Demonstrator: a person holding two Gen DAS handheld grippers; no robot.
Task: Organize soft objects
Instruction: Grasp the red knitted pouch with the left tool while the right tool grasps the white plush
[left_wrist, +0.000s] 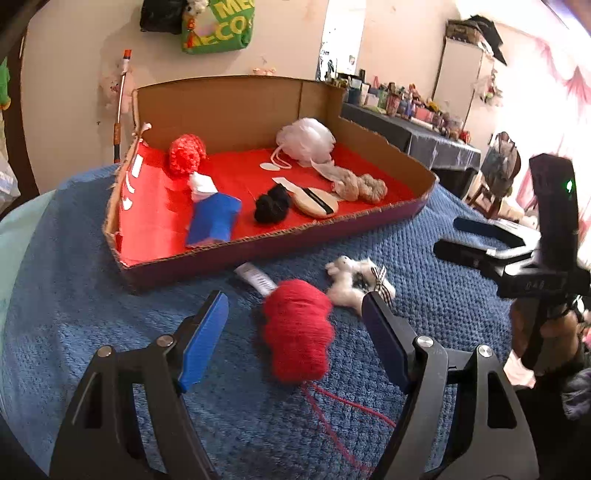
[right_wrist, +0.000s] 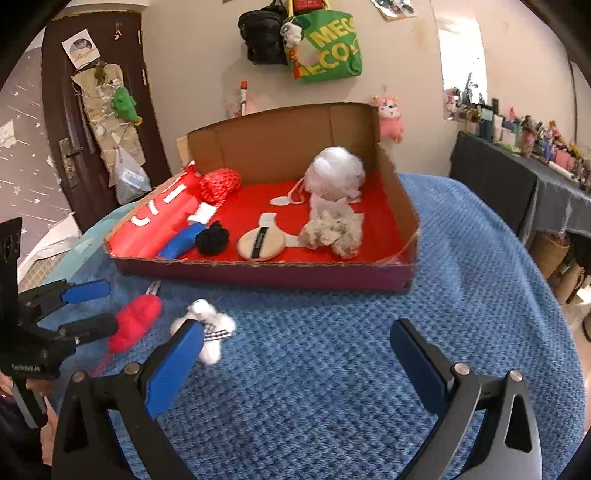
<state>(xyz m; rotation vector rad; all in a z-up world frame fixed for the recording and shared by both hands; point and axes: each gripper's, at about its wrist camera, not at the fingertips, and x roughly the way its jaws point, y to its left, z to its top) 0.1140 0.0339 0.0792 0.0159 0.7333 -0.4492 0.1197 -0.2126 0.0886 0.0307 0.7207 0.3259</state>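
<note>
Red yarn skein (left_wrist: 297, 328) lies on the blue knit-covered surface (left_wrist: 443, 314), between the pads of my left gripper (left_wrist: 295, 332); its jaws are spread and not touching the skein. I judge it light, squashy and springy, so it will compress a lot before the pads bite. Best hold looks like the thick middle, across the short axis. I'd skip the paper label (left_wrist: 256, 281) at the far end and the loose strand (left_wrist: 332, 406) trailing toward me, which could snag or unwind.

White plush toy (left_wrist: 354, 284) sits just beside the skein: fuzzy, lumpy, with a checked ribbon. Also light; I'd squeeze the body, not a limb.

Right gripper (right_wrist: 295, 365) is spread too, with nothing in it, hovering over bare cover.

Cardboard tray (left_wrist: 280, 236), red-lined, already holds a mesh bath pouf (left_wrist: 306, 140), a black scrunchie (left_wrist: 271, 205) and other soft bits.
</note>
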